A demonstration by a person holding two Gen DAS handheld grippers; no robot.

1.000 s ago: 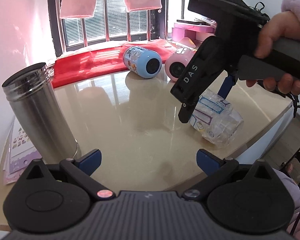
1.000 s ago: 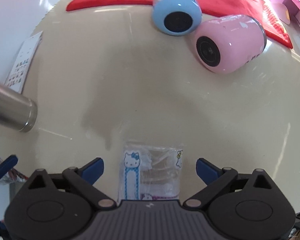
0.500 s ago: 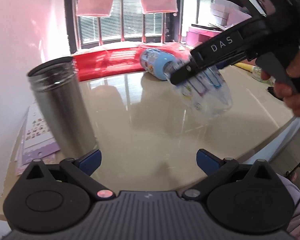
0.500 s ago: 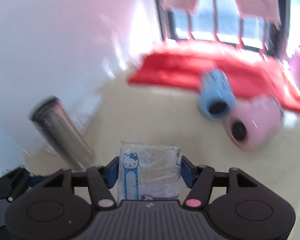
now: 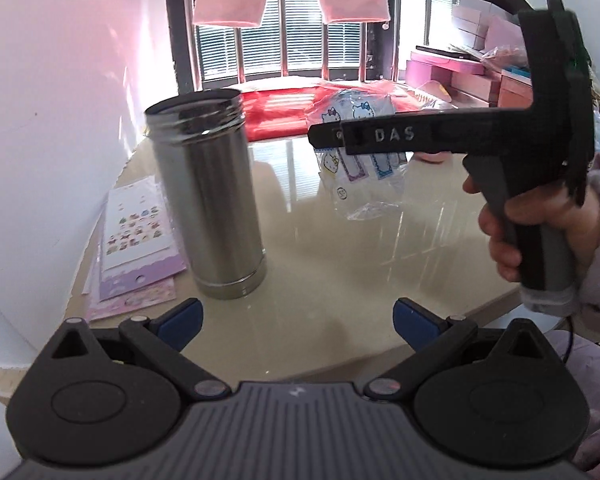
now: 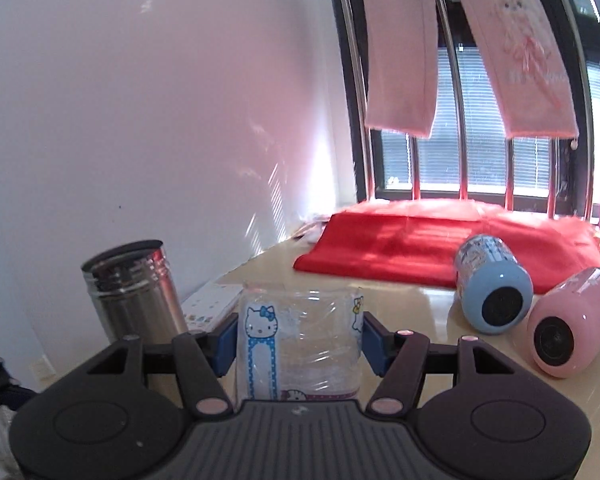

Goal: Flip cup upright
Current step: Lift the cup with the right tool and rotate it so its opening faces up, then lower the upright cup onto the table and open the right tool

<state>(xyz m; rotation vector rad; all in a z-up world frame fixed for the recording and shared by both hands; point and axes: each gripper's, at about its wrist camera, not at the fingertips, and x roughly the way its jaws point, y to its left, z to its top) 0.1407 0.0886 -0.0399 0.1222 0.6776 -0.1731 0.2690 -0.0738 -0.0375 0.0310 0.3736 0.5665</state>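
My right gripper (image 6: 299,338) grips the clear cup (image 6: 300,344) above the table (image 5: 340,264); left gripper (image 5: 296,316) spread, holding nothing.

The setting is a home room: pink garments (image 6: 400,52) hang before a barred, louvred window (image 6: 484,160), a red cloth (image 6: 440,236) covers the sill, and a glossy worktop (image 5: 340,260) carries children's sticker sheets (image 5: 136,236), cartoon-printed mugs (image 6: 494,284) and a steel flask (image 5: 208,200).
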